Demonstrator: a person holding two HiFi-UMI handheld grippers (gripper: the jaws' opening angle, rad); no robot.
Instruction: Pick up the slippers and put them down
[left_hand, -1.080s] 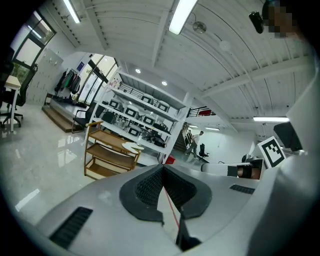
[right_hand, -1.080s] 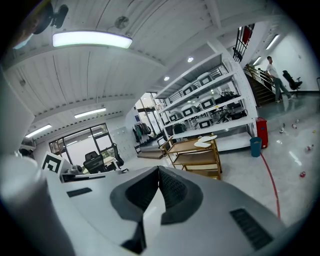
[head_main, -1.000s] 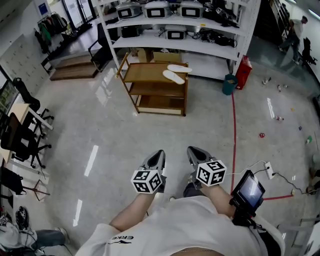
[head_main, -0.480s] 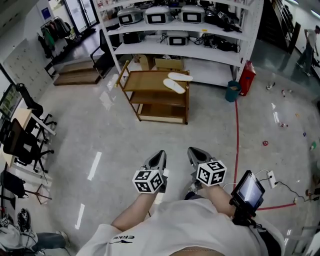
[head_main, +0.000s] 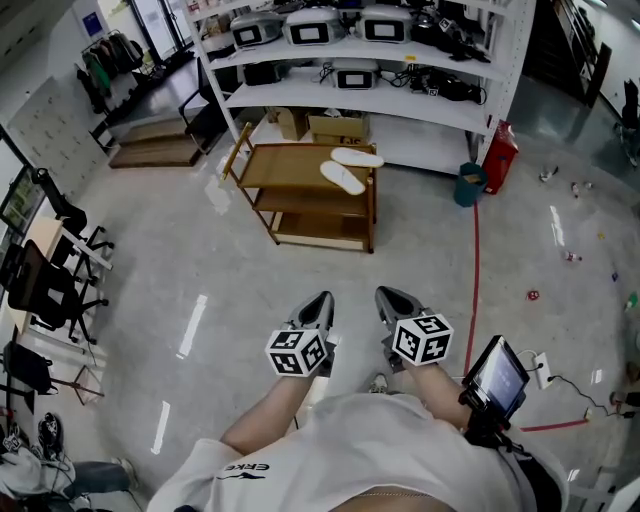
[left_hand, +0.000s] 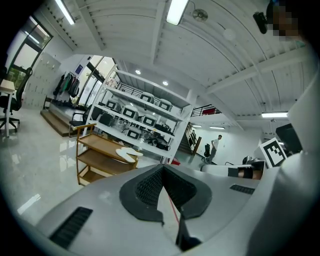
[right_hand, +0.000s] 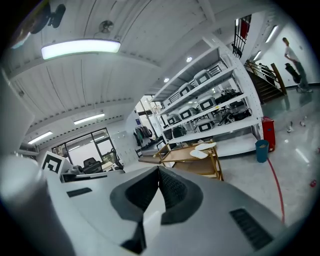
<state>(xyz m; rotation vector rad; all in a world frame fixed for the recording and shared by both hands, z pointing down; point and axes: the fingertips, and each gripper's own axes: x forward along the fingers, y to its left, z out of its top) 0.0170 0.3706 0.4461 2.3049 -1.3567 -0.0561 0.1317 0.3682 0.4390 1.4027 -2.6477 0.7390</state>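
Two white slippers (head_main: 343, 176) (head_main: 357, 157) lie on the top shelf of a wooden cart (head_main: 268, 167), well ahead of me across the floor. They also show small and far off as slippers (left_hand: 126, 153) in the left gripper view and slippers (right_hand: 203, 148) in the right gripper view. My left gripper (head_main: 319, 302) and right gripper (head_main: 386, 297) are held side by side in front of my body, both pointing toward the cart. Both are shut with nothing between their jaws. Open floor separates them from the cart.
A tall white rack (head_main: 360, 85) with monitors and boxes stands behind the cart. A teal bin (head_main: 471, 184) and a red extinguisher (head_main: 501, 155) sit at its right end. A red floor line (head_main: 474, 270) runs on the right. Office chairs (head_main: 50, 290) stand at left.
The cart and rack have come closer and lower in the head view. Both grippers keep the same shut pose side by side.
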